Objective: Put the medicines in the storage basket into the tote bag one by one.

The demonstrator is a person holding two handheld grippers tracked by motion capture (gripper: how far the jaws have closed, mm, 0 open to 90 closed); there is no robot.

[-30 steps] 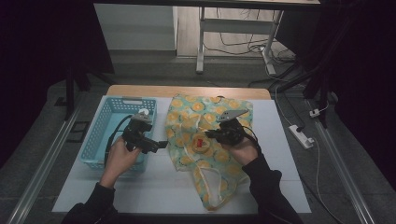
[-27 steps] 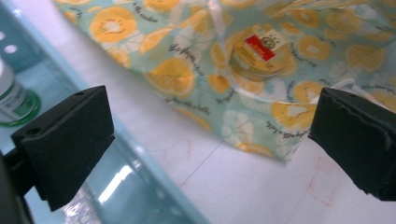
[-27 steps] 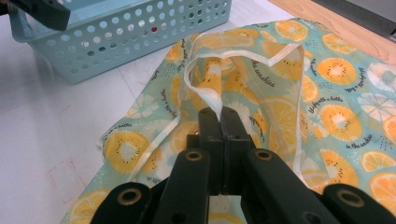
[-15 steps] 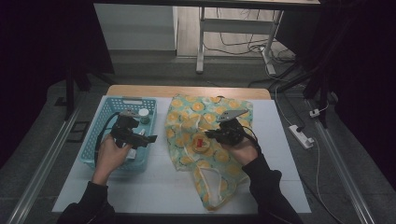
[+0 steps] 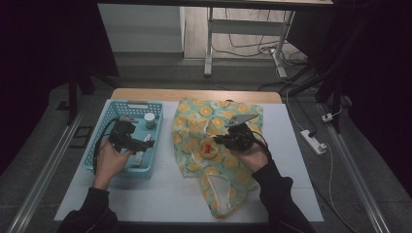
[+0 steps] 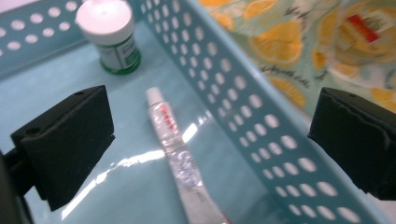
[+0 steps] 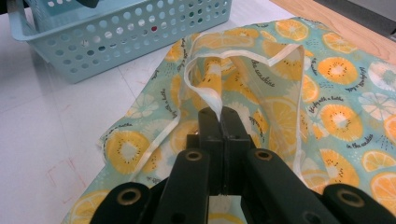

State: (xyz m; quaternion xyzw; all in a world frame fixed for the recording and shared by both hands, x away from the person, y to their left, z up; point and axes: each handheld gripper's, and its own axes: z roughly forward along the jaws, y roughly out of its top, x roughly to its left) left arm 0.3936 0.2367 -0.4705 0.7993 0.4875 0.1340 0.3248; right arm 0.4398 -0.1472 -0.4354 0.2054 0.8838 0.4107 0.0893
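White power strip [image 5: 313, 141] on grey floor, metal desk legs [image 5: 209, 46] behind table

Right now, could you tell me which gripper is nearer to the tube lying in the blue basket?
Left. The left gripper hangs open over the tube inside the basket; the right gripper is off over the fruit-print bag, clamped on its edge.

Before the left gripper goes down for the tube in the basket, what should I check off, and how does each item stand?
1. Left gripper jaws open wide enough for the tube: ok.
2. Tube lies between the jaws' line, flat on the basket floor: ok.
3. Basket wall clear of the jaws: not ok, one jaw hangs outside the wall and would strike it.
4. White-capped bottle out of the way: ok, it stands beyond the tube.
5. Right gripper shut on the bag rim, holding it up: ok.
6. Bag mouth open enough to take the tube: cannot tell.
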